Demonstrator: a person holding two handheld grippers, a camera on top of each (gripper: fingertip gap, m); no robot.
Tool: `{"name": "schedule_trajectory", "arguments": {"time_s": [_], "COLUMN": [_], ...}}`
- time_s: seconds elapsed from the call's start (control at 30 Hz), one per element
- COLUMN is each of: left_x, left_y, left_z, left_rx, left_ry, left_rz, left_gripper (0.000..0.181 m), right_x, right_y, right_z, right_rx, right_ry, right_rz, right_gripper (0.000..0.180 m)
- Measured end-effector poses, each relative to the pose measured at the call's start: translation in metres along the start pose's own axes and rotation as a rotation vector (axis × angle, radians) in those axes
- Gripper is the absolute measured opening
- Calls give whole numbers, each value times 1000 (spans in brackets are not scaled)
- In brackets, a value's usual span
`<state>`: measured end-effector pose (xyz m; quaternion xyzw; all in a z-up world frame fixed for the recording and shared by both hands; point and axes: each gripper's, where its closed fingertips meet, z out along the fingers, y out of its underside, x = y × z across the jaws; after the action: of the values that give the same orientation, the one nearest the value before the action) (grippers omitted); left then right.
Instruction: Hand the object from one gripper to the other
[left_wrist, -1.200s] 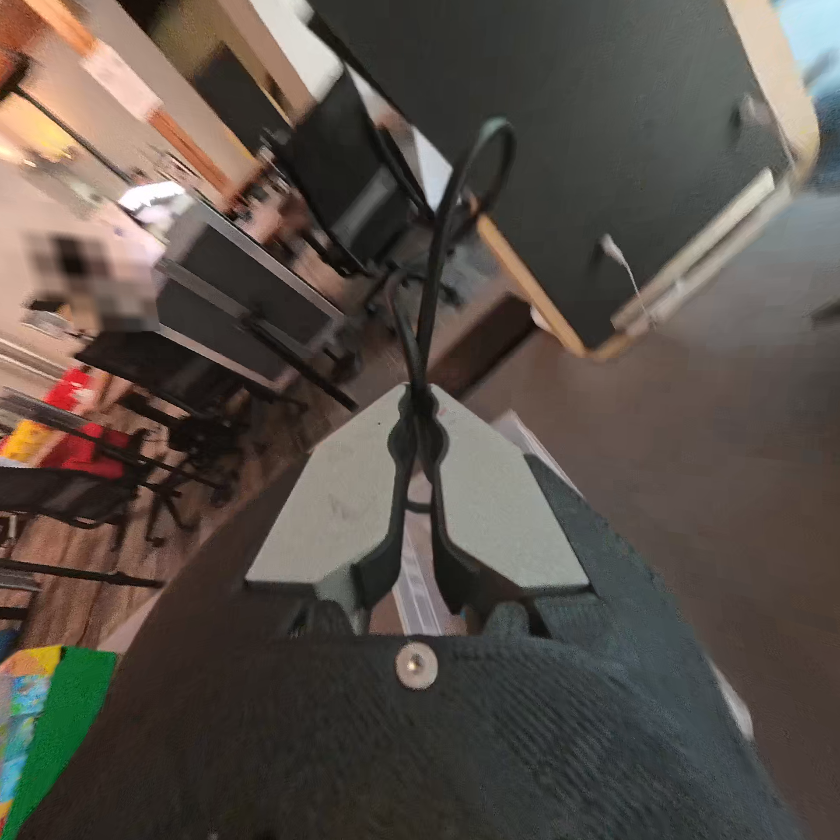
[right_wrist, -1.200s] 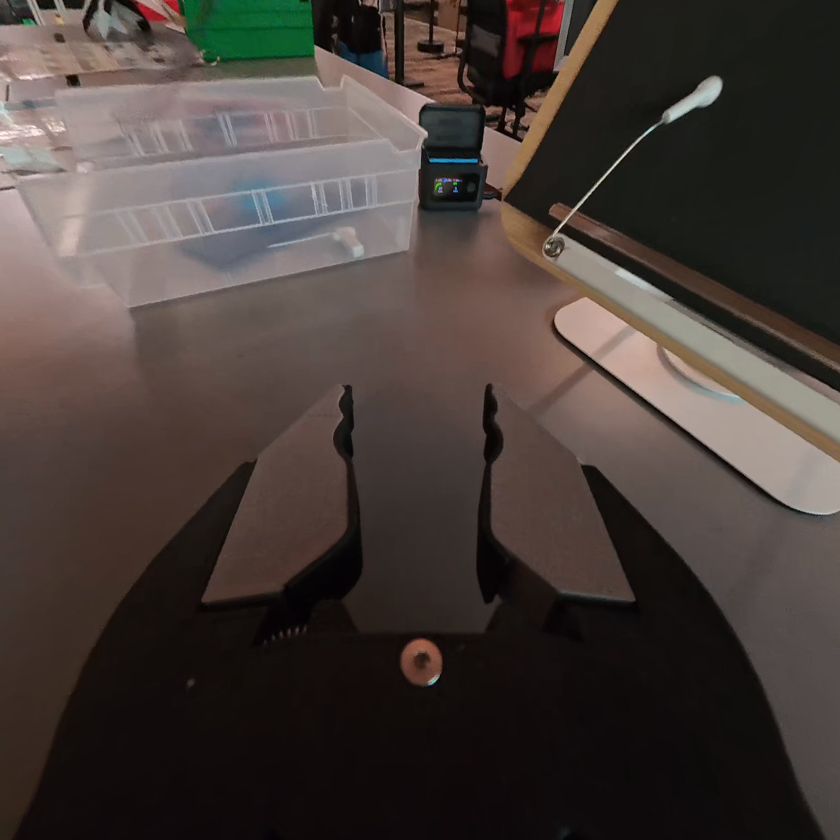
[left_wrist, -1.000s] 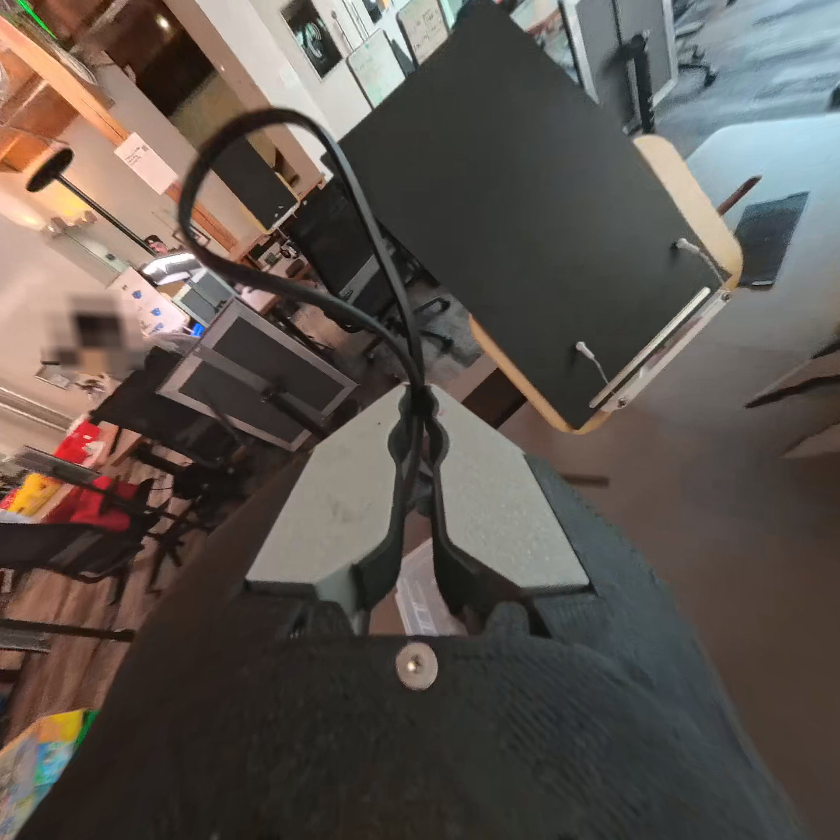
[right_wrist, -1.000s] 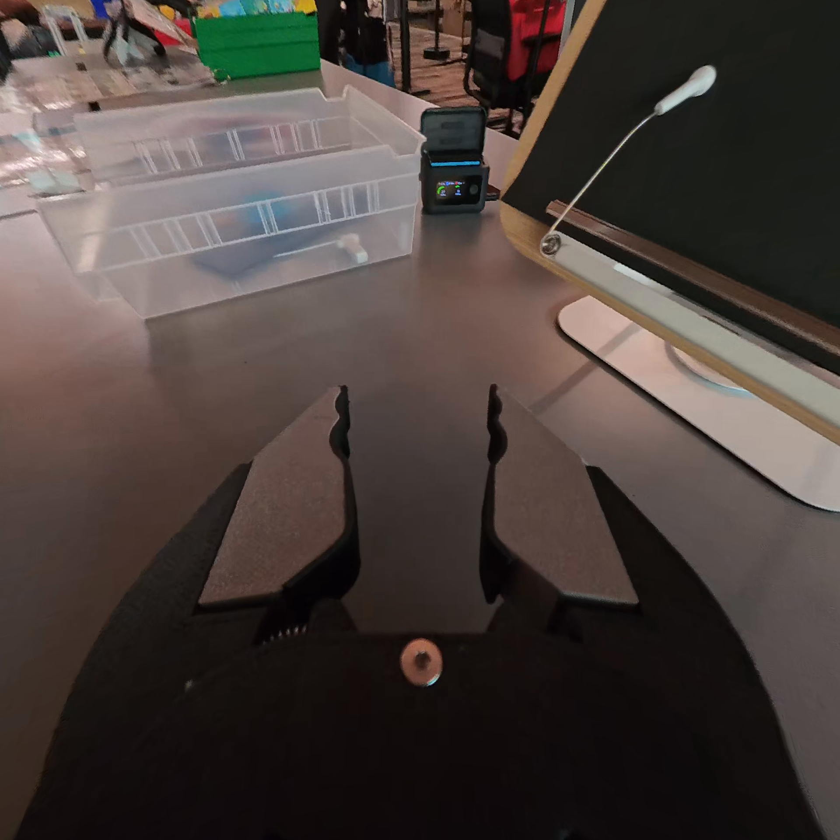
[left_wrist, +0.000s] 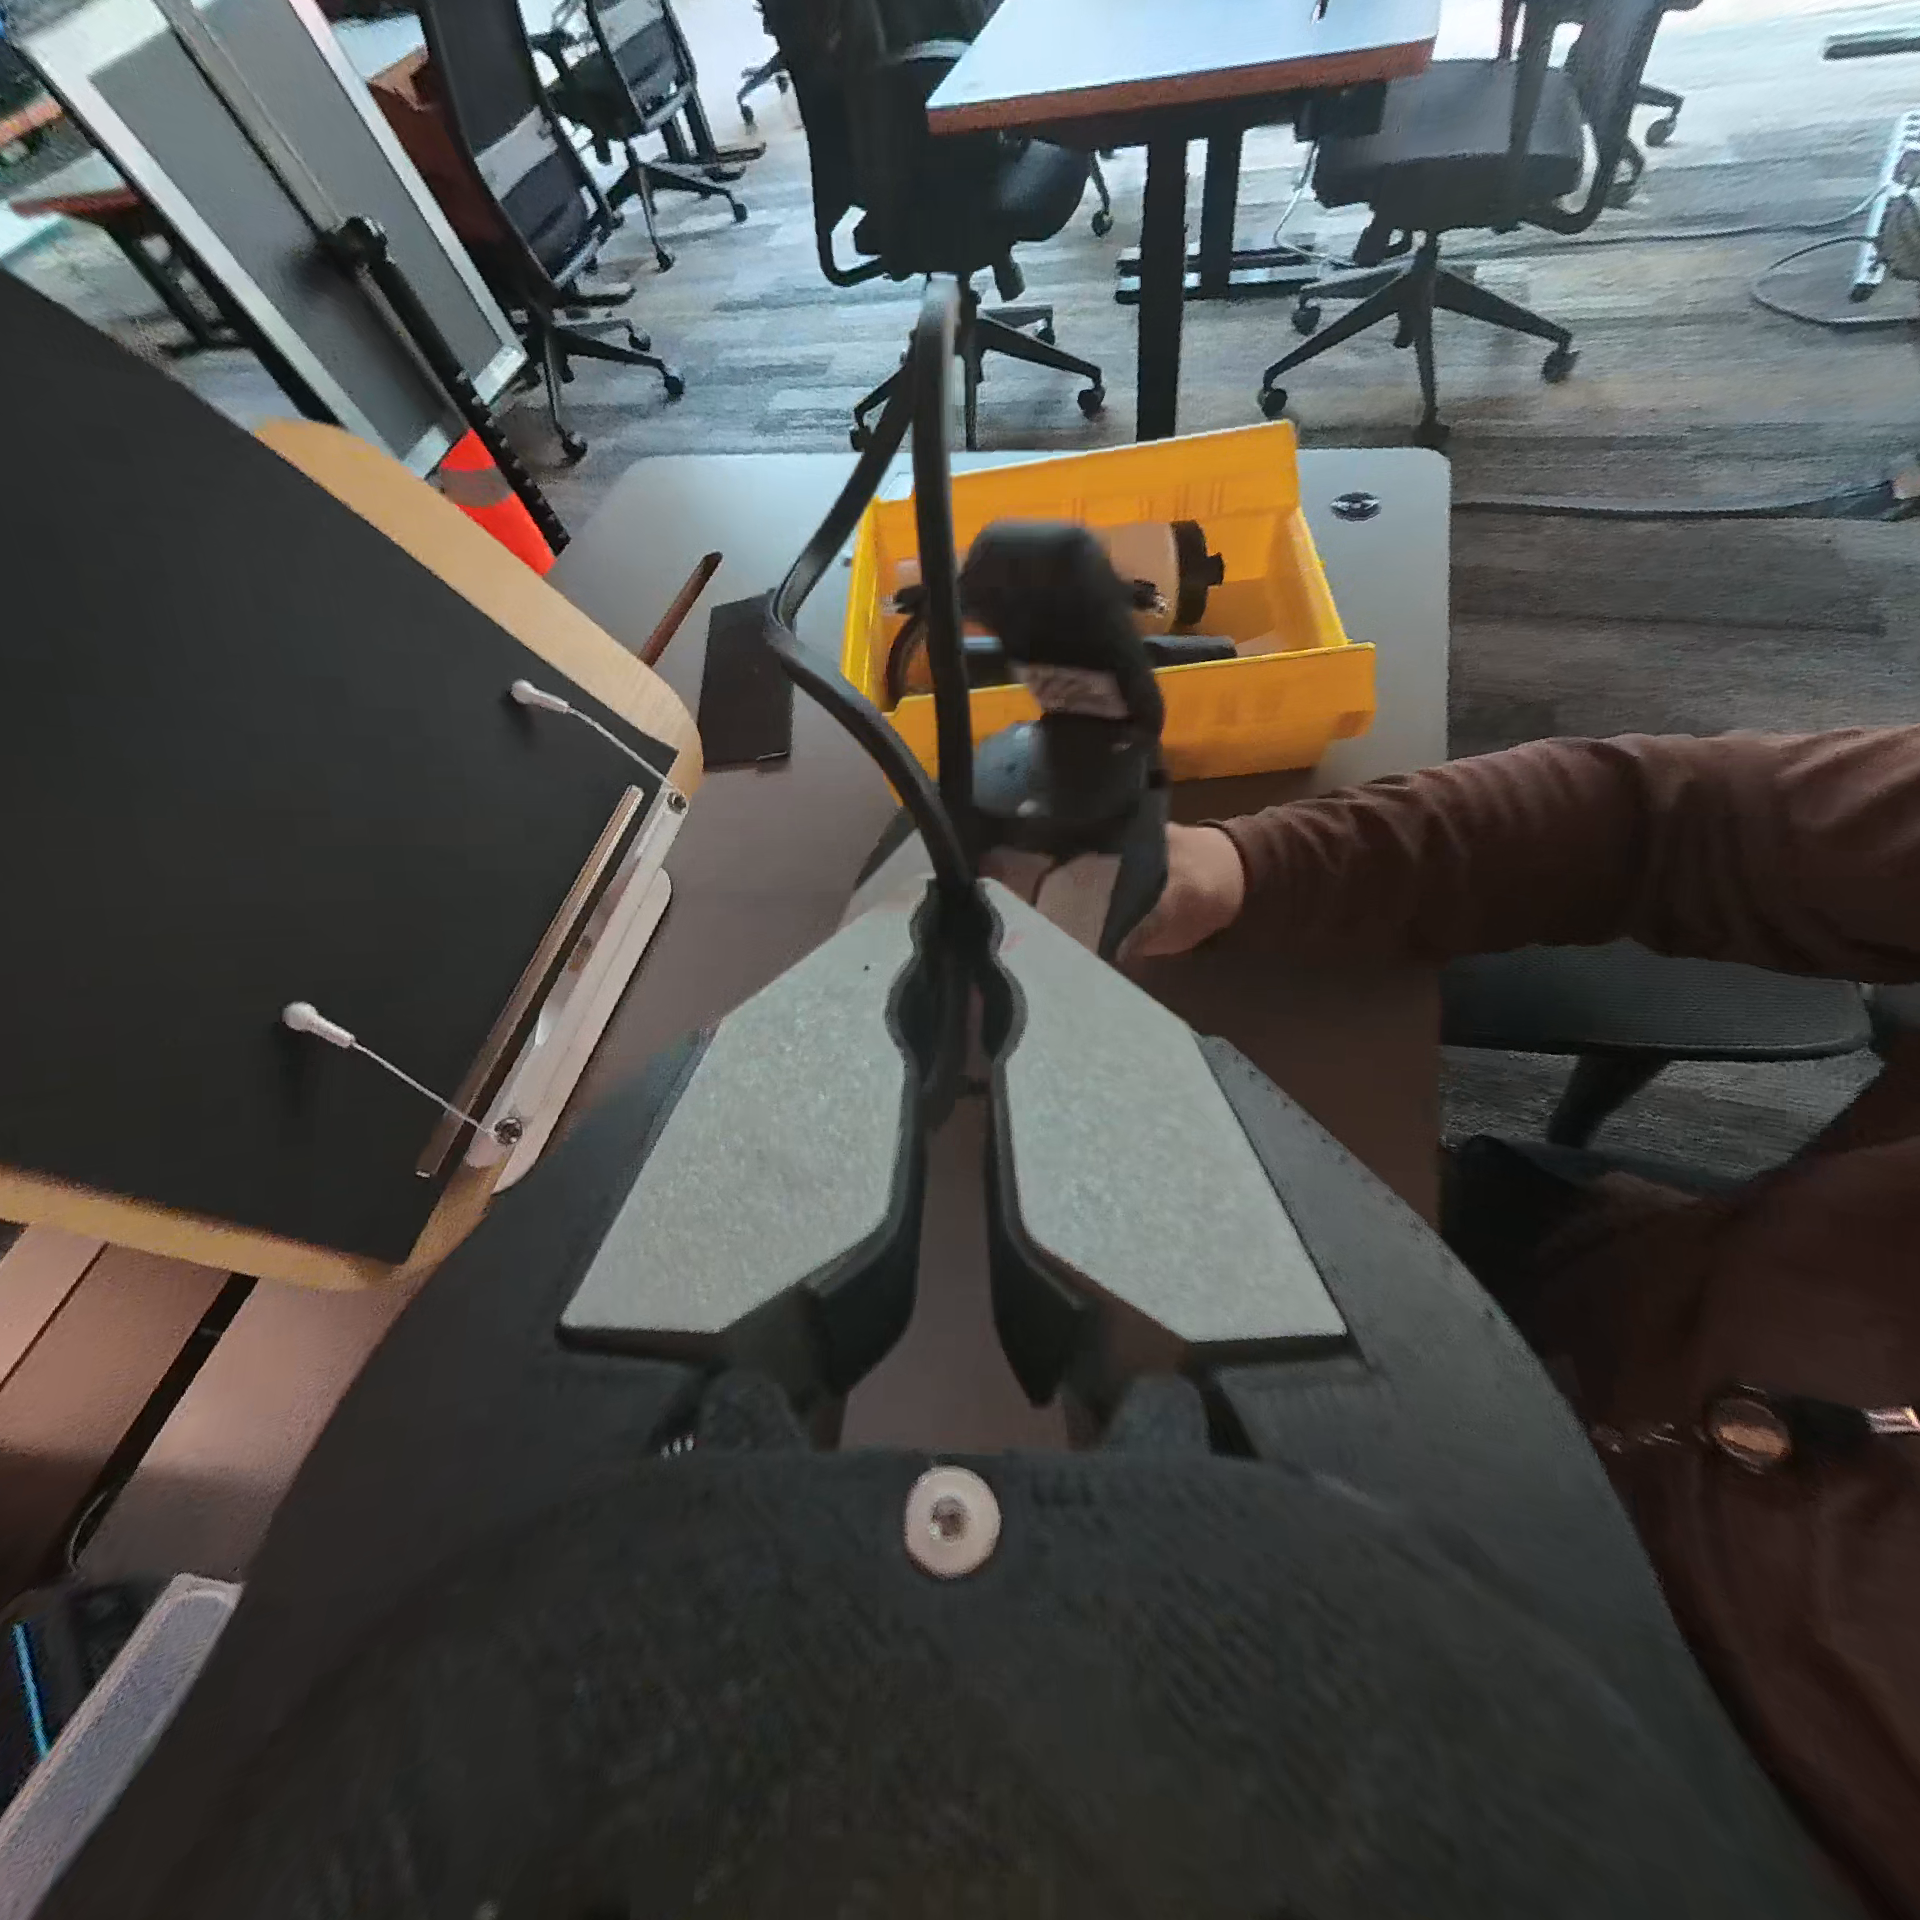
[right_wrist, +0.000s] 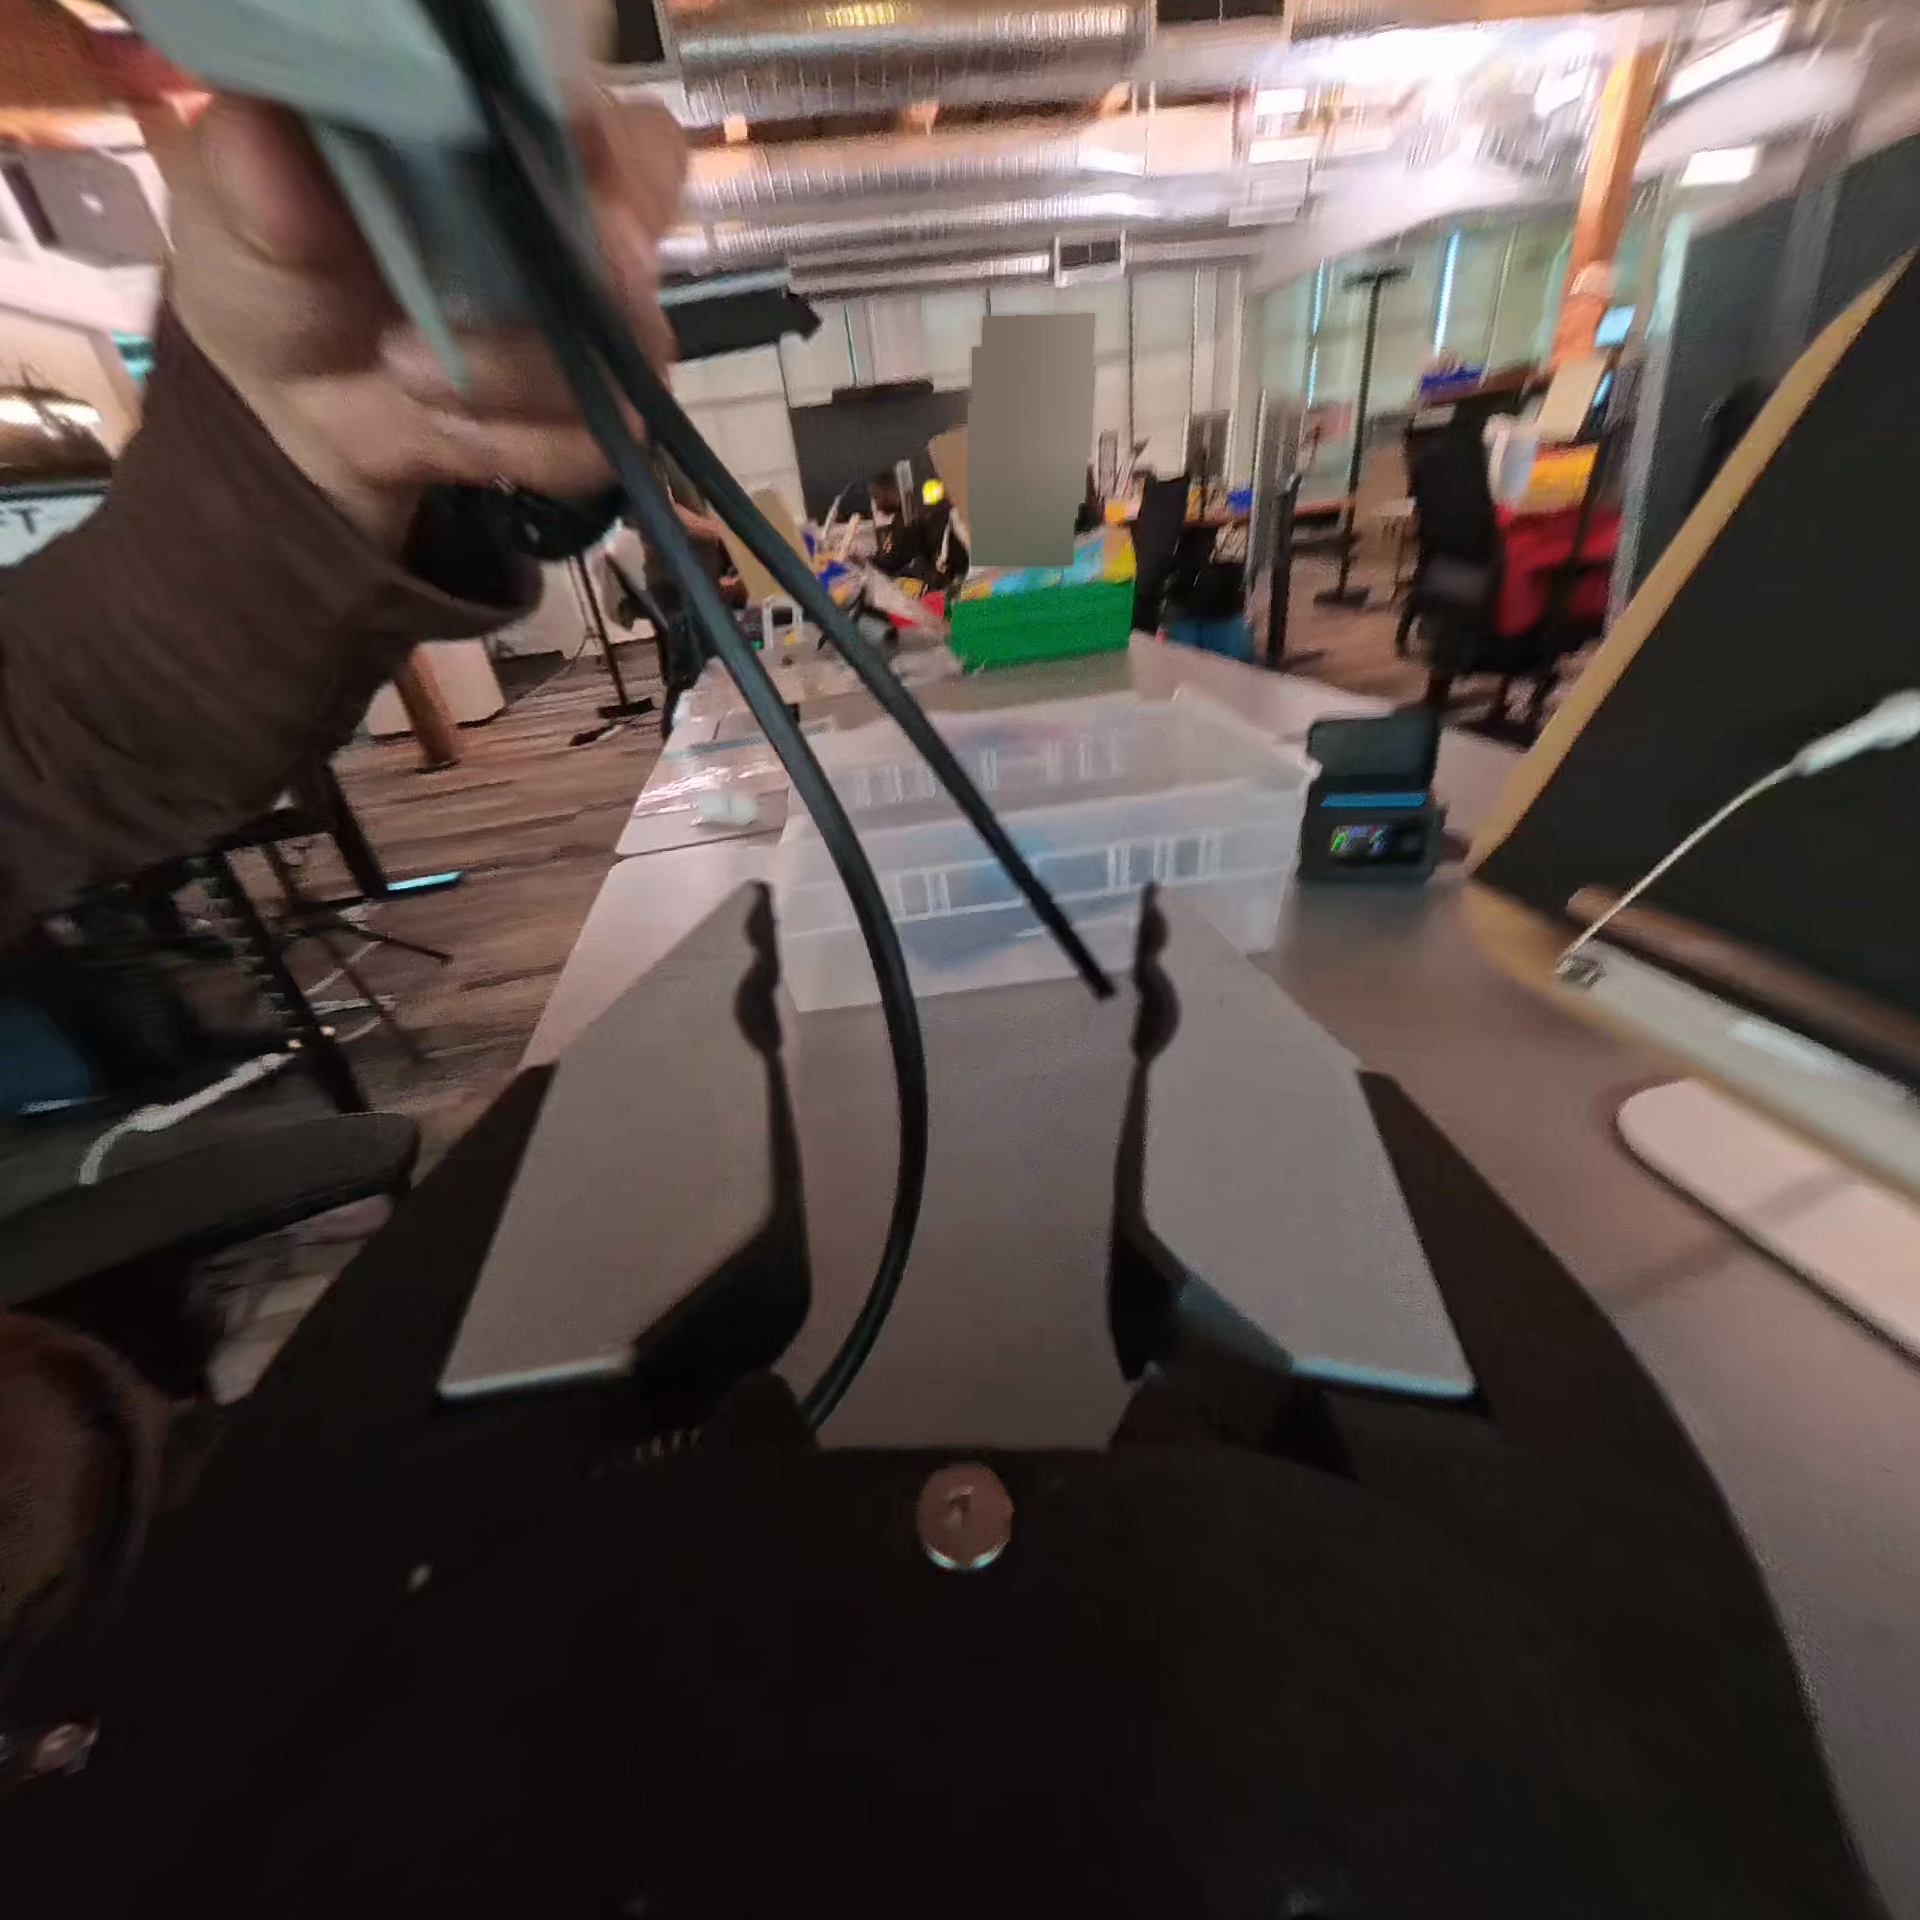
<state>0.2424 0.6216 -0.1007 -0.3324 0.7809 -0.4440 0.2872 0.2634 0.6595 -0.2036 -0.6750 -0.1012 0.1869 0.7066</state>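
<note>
A black cable, folded into a loop, is pinched at its lower end in my left gripper, which is shut on it. The loop stands up past the fingertips. Beyond it in the left wrist view the right gripper's black body shows blurred, held by a hand. In the right wrist view my right gripper is open. The cable hangs down from the left gripper at the top left. One strand curves between the open fingers; the other ends by the right fingertip.
A yellow bin with parts stands on the table beyond the grippers. A black board on a wood-edged stand fills the left. A clear plastic bin and a small device with a screen stand ahead of the right gripper. One gripper's finger ends stand about 12 centimetres off the other's.
The left gripper has swung round with the cable toward the right gripper. The right gripper has tilted up from the table, and the cable now hangs between its open fingers.
</note>
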Motion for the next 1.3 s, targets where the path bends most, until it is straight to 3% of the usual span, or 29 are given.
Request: {"name": "schedule_trajectory", "arguments": {"time_s": [0.07, 0.13, 0.27, 0.33, 0.4, 0.47, 0.53, 0.67, 0.73, 0.83, 0.97, 1.07, 1.23, 1.3], "left_x": [0, 2, 11, 17, 16, 12, 2, -27, -43, -56, -46, -22, 0, 14], "left_y": [7, 19, 29, 26, 26, 28, 32, 53, 79, 119, 145, 167, 171, 180], "left_z": [7, 17, 35, 42, 47, 50, 51, 48, 48, 36, 25, 40, 56, 65], "left_rx": [8, -8, -2, 29, 55, 95, 146, 207, 137, -26, -147, -218, -170, -195], "left_ry": [27, 60, 97, 130, 119, 121, 106, 65, -13, -191, -373, -326, -305, -259], "left_rz": [-68, -119, -139, -161, -152, -177, -230, -343, -341, -134, 307, 462, 704, 791], "left_gripper": [0, 0, 1, 1, 1, 1, 1, 5, 17, 38, 34, 35, 47, 28], "right_x": [2, 6, -21, -30, -36, -33, -26, -14, -7, 5, -6, -23, -58, -63], "right_y": [-9, -17, -14, -12, -16, -22, -18, -3, 12, 34, 58, 71, 92, 96], "right_z": [-7, -11, 0, 4, 2, -1, -4, -3, -1, -3, -4, 1, -2, -3], "right_rx": [2, 28, 21, 29, 70, 116, 80, -21, -110, -236, -383, -454, -616, -636], "right_ry": [42, 94, -40, -98, -148, -152, -139, -137, -143, -106, -199, -278, -418, -446], "right_rz": [-50, -78, -72, -52, -29, 13, 22, 134, 241, 324, 457, 484, 463, 466], "right_gripper": [59, 75, 72, 50, 9, 19, 2, 0, 0, 0, 0, 0, 0, 0]}}
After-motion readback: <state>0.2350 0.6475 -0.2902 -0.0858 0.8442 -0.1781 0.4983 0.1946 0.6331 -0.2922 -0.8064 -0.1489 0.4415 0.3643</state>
